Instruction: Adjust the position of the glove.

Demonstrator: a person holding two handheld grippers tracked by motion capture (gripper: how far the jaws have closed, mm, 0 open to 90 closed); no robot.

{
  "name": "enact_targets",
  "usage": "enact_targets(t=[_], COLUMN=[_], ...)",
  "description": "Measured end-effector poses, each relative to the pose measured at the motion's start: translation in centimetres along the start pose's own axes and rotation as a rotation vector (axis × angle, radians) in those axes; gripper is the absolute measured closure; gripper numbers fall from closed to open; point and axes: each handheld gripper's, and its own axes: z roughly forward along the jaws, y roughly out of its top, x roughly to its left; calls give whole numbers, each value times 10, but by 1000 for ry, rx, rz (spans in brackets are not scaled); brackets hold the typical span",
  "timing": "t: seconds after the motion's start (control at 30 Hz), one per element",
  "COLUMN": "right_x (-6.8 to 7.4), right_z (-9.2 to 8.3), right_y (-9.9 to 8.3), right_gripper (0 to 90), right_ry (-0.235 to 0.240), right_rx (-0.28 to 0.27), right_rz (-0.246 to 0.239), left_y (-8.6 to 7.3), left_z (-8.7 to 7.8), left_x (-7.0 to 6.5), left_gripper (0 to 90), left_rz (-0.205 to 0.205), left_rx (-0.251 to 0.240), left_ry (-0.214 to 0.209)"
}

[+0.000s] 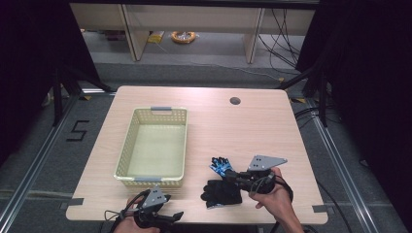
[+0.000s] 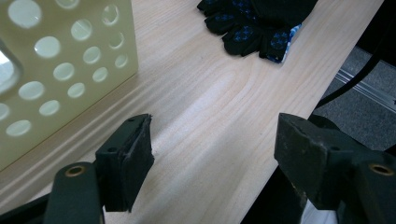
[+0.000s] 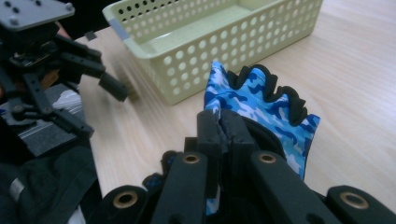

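right gripper (image 3: 227, 126) is clamping the soft, light blue camouflage glove (image 3: 261, 100) at its cuff, fabric drooping; left gripper (image 2: 212, 158) is resting apart.

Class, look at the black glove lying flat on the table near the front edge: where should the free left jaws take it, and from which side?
Grip the black glove at its cuff edge, not the dotted fingers. It lies limp and flat on the table, so a pinch from above at that raised edge probably suits best. The left gripper stands open beside the basket and would come from the glove's left.
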Motion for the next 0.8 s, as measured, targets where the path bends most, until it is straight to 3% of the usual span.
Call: enact_targets(t=[0.13,0.17,0.2,0.27,0.37,0.47,0.5,0.57,0.67,0.7,0.73,0.8], right_x=[2,2,4,5,11,14,17,20,20,21,22,25], right_z=[1,1,1,2,2,4,6,7,12,13,15,19], right_y=[-7,-11,-12,-13,-18,-20,-23,-26,-30,-33,-34,-37], right_gripper=[877,876,876,877,877,876,876,875,873,872,870,863], right_ry=[5,19,16,21,35,49,62,65,80,77,85,85], right_rx=[23,40,47,51,67,82,100,131,146,159,172,199], right_rz=[-14,-31,-29,-31,-72,-87,-112,-106,-121,-115,-116,-129], left_y=[0,0,0,0,-1,-1,0,0,-1,-1,-1,-1], left_z=[0,1,1,2,2,3,3,3,4,3,4,5], left_x=[0,-1,0,-1,1,-1,2,0,-1,1,-1,-2], left_gripper=[272,272,272,272,272,272,272,272,272,272,272,273], left_rz=[8,-13,-1,-17,3,-13,24,8,7,28,5,16], left_rx=[-11,-13,4,-11,9,-5,13,2,1,18,19,4], left_ry=[-9,-10,1,-2,4,-10,8,-8,-7,1,0,-12])
